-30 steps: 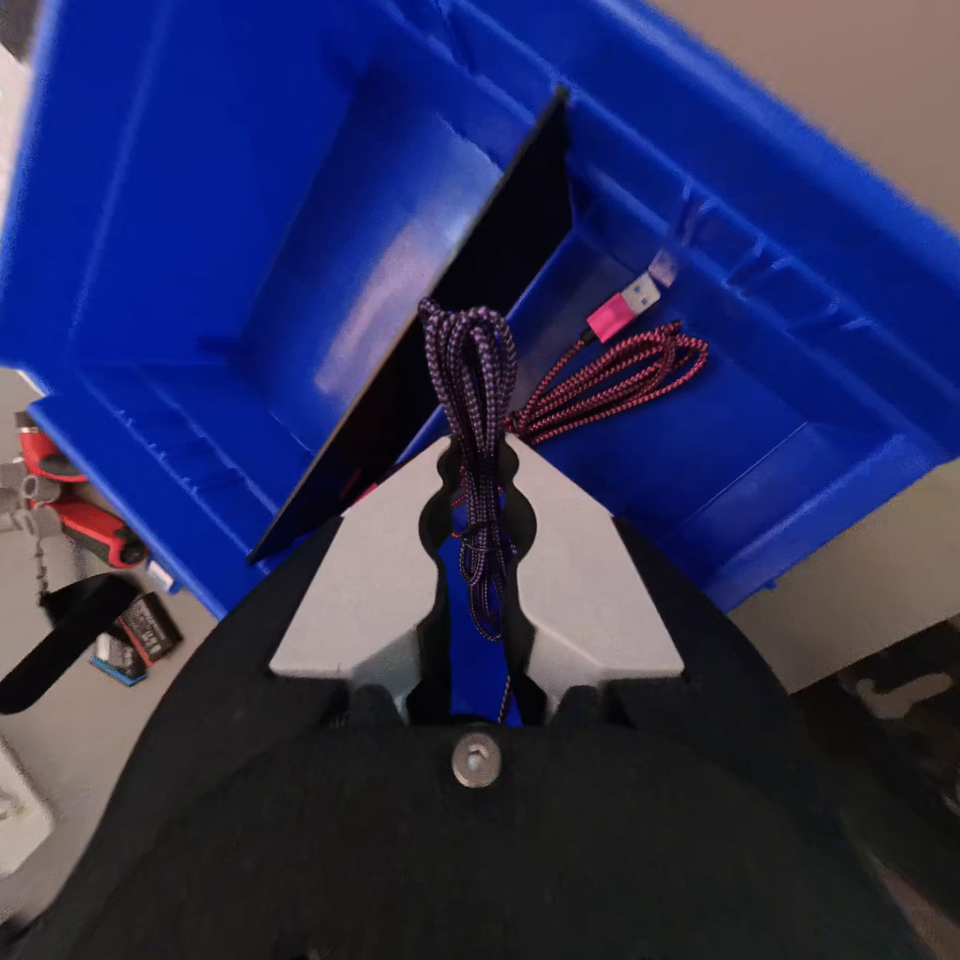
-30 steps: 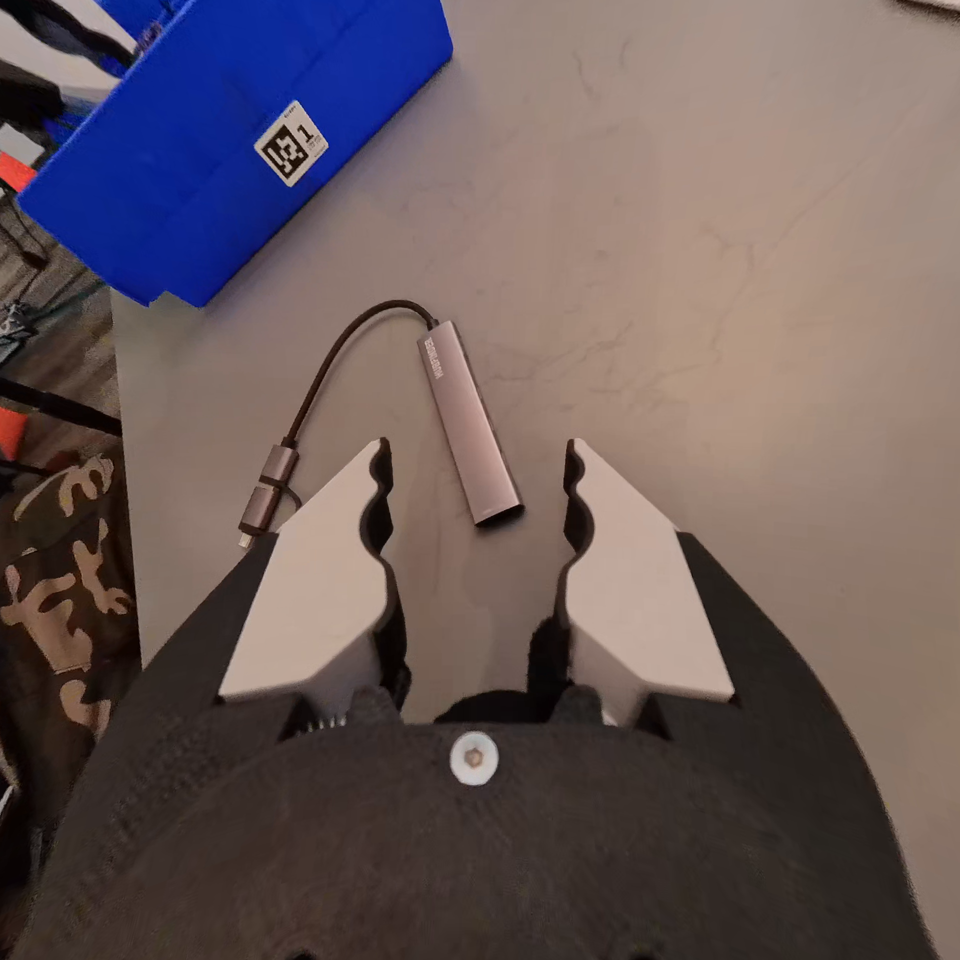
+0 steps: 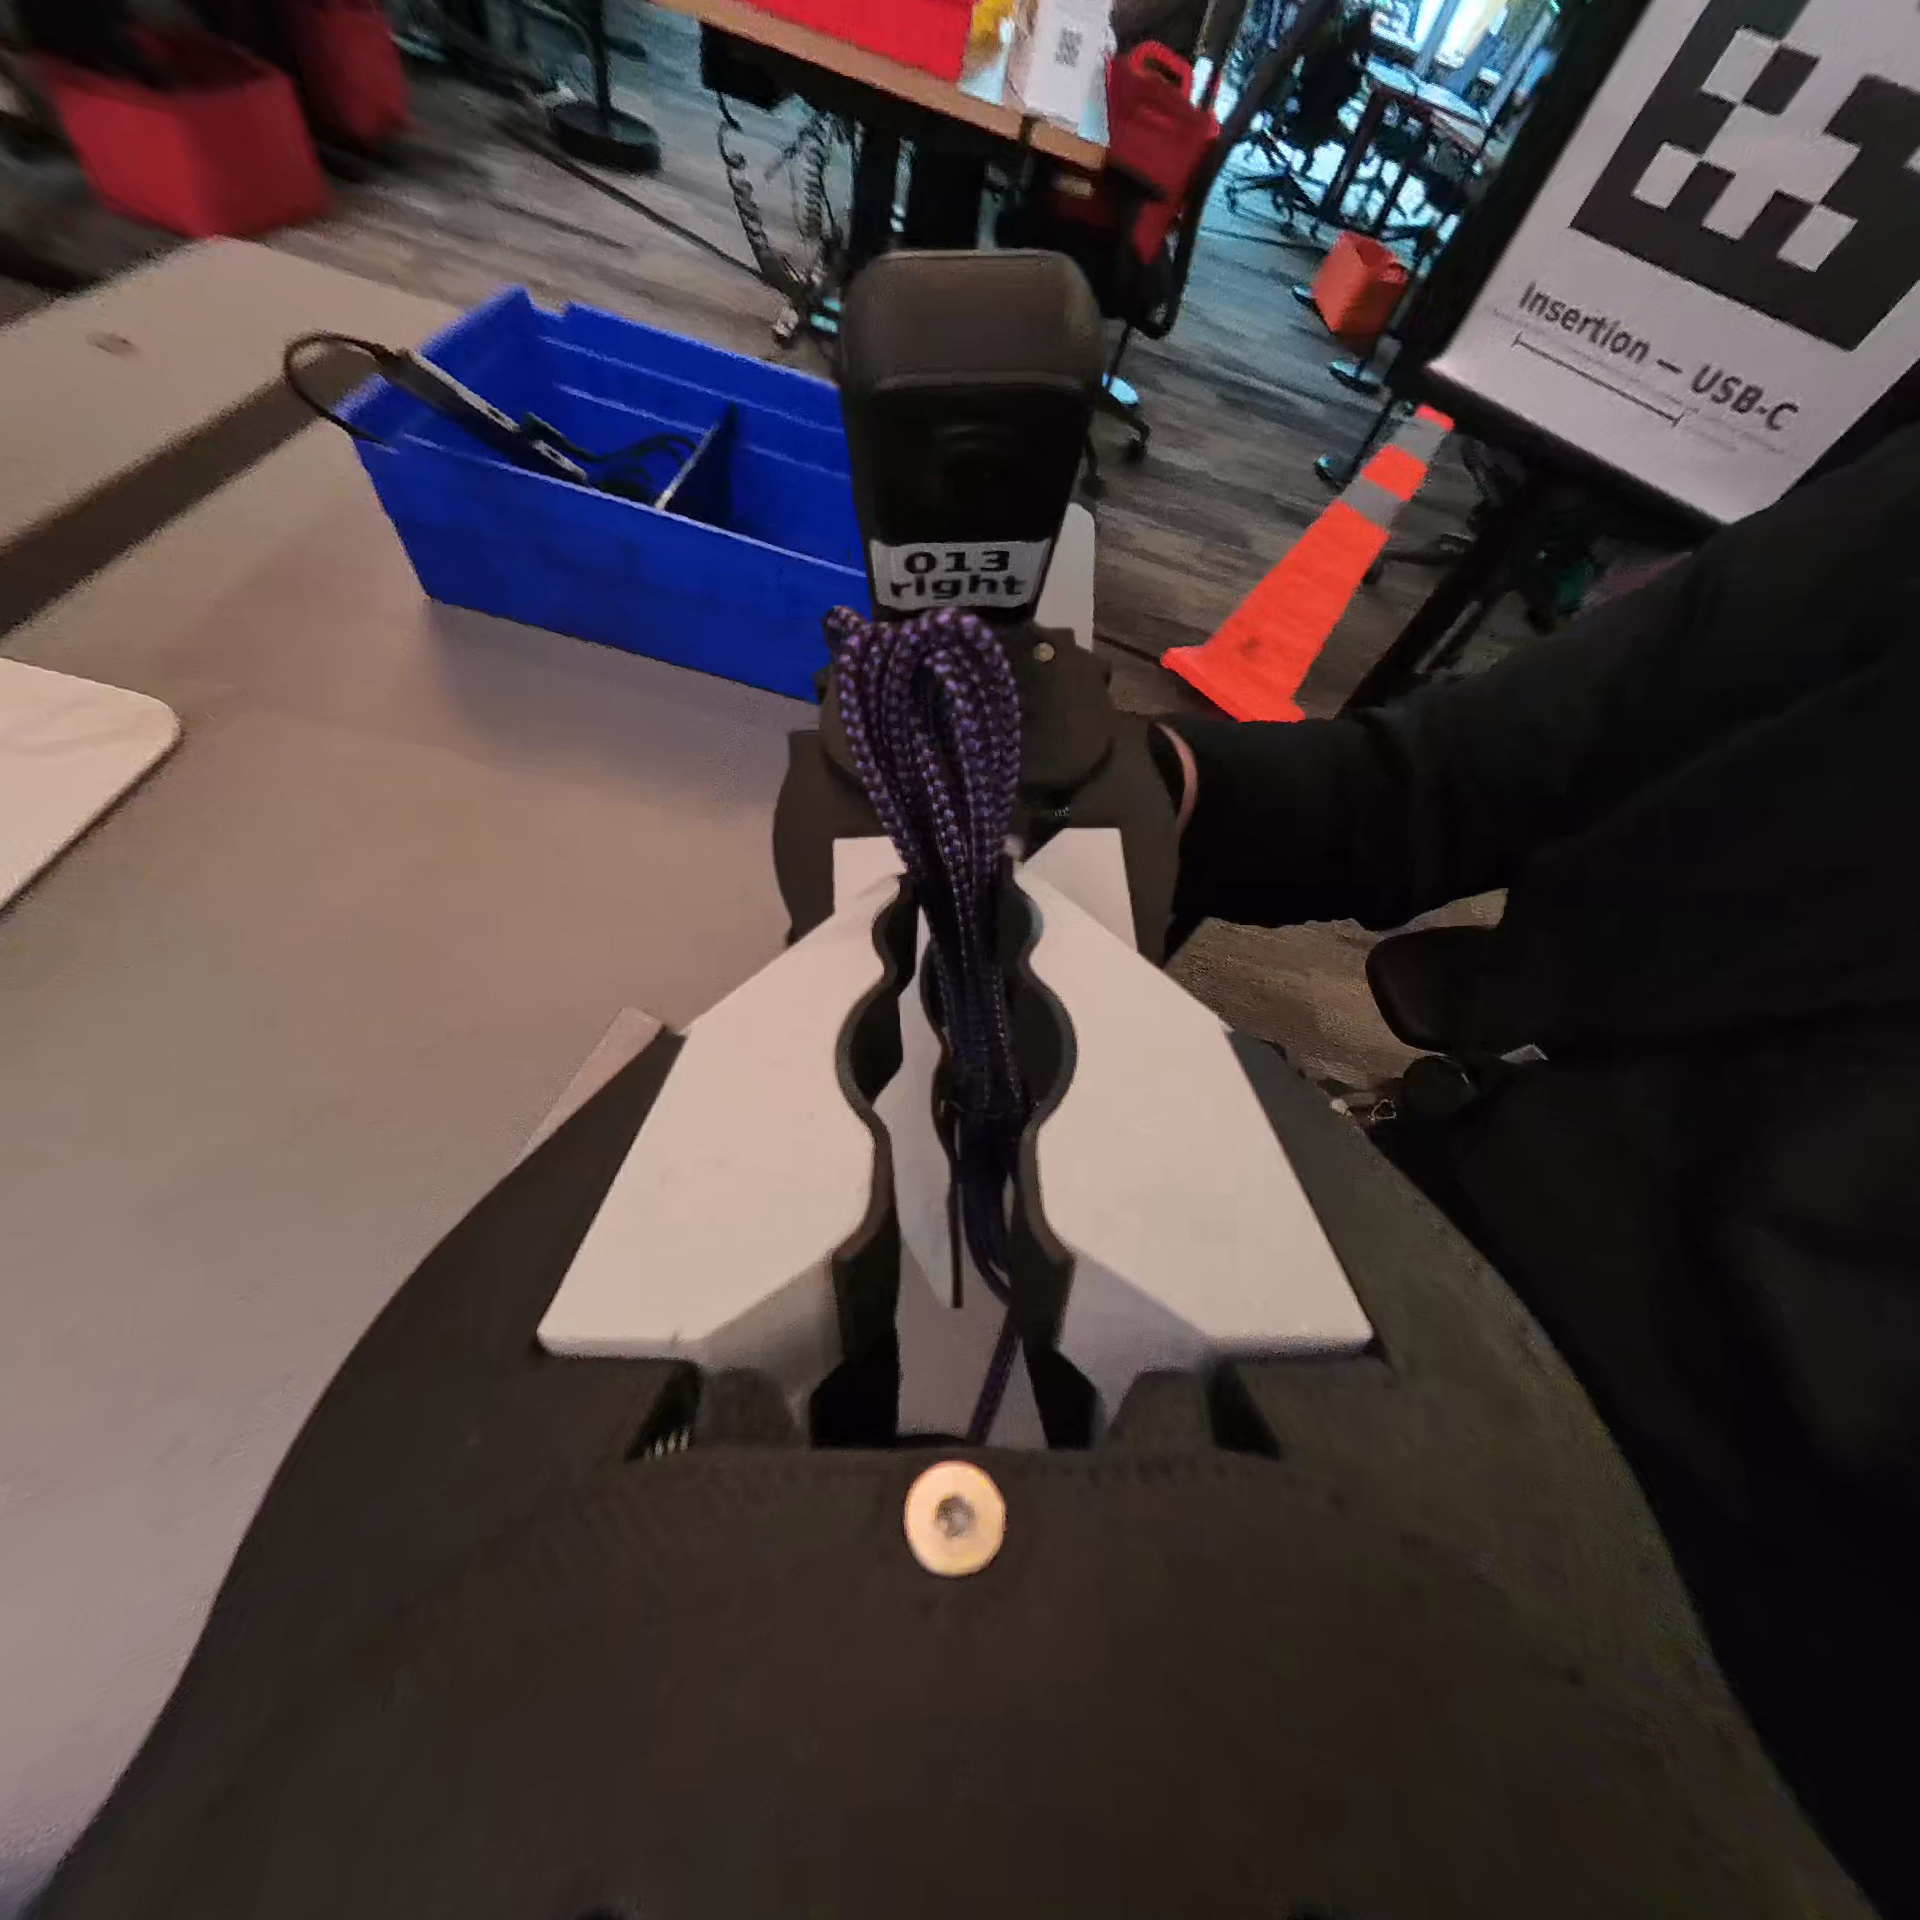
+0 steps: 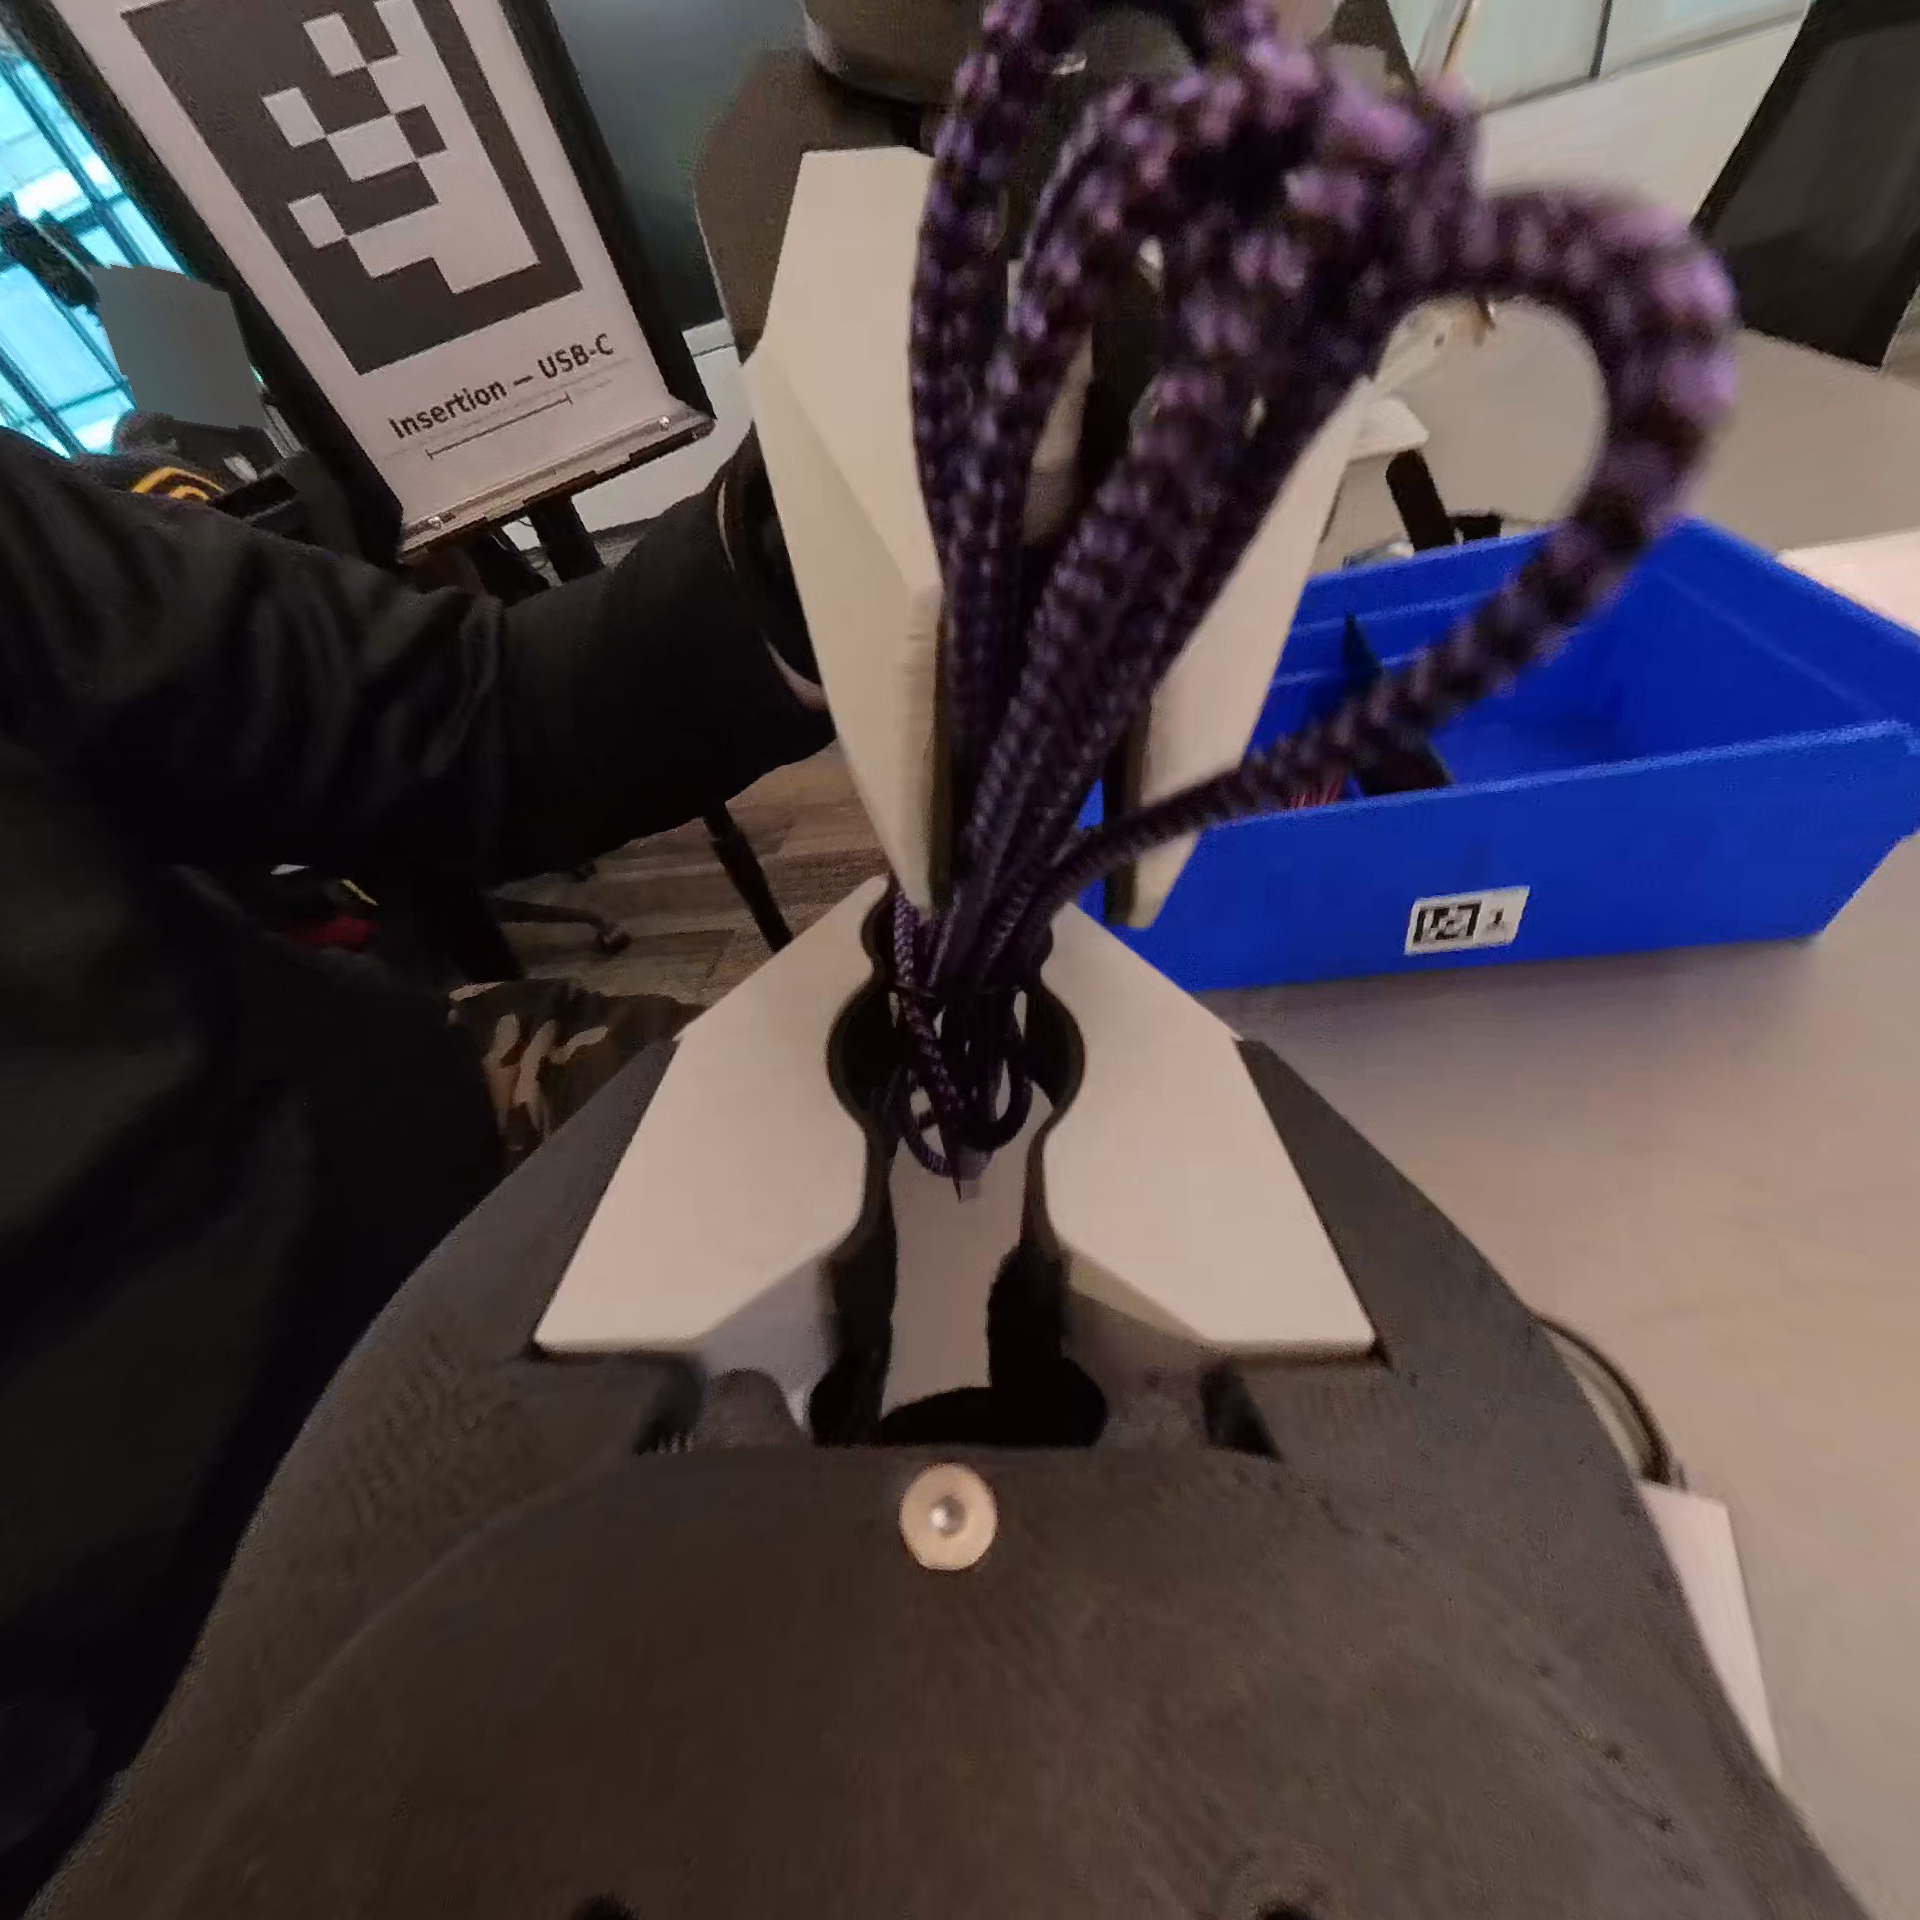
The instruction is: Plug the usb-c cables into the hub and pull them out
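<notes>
A coiled purple braided cable (image 3: 935, 748) is held between both grippers, which face each other tip to tip. My left gripper (image 3: 961, 896) is shut on the bundle. My right gripper (image 4: 966, 920) is also shut on the same cable (image 4: 1039, 623), whose loops stick up and out past the left gripper's fingers (image 4: 862, 623). In the left wrist view the right gripper (image 3: 971, 847) stands just beyond mine with its black camera above. A grey hub (image 3: 457, 400) with a black lead rests on the rim of the blue bin (image 3: 623, 561).
The blue bin (image 4: 1558, 831) has a black divider and stands on the grey table (image 3: 312, 935) near its far edge. A white pad (image 3: 62, 748) lies at the left. A black sleeve (image 3: 1558, 779), an orange cone (image 3: 1309, 582) and a marker board (image 3: 1714, 260) are off the table. Spacing between my two grippers at the tips: around 8 cm.
The left gripper has lifted the purple cable out of the bin and turned toward the right gripper. The right gripper has left the table top, swung up and shut on the same cable.
</notes>
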`<control>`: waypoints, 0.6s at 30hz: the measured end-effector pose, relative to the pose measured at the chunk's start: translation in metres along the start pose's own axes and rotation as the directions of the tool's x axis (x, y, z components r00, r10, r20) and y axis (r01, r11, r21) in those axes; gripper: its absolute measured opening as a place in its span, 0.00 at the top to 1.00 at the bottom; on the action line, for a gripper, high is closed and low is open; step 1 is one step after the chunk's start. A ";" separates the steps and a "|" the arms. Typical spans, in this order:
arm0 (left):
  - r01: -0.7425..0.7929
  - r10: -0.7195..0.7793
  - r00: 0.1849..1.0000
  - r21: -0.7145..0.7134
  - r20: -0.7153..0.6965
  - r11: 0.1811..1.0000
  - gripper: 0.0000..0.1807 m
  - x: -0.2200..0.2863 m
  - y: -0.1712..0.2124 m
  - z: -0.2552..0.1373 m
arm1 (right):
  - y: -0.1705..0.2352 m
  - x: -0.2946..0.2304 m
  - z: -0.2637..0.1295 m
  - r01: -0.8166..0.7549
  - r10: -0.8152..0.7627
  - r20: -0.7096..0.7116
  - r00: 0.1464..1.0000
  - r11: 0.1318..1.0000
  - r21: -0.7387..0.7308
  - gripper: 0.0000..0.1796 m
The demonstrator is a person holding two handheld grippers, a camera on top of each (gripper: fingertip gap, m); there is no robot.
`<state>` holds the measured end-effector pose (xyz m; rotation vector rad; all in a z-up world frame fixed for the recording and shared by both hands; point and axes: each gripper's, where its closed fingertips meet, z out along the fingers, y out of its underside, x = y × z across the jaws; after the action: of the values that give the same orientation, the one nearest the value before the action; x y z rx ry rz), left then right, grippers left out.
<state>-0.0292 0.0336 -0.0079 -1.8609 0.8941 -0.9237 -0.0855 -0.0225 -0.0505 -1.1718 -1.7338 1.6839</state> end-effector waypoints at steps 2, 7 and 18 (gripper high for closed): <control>0.022 -0.023 0.999 -0.014 -0.035 1.000 0.91 -0.004 0.001 0.012 | 0.006 0.002 -0.009 -0.036 0.036 -0.002 0.999 0.999 0.003 0.93; -0.032 0.041 0.990 -0.065 0.132 0.997 0.71 -0.029 -0.002 -0.001 | 0.011 0.004 -0.048 -0.139 0.135 0.044 0.990 0.982 0.124 0.95; -0.514 0.653 0.690 -0.424 0.312 0.746 0.77 -0.029 0.052 -0.010 | 0.021 0.004 -0.119 -0.199 0.189 0.074 0.979 0.964 0.178 0.95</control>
<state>-0.0627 0.0351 -0.0584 -1.7349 1.2834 0.0630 0.0135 0.0473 -0.0540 -1.2515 -1.4956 1.9649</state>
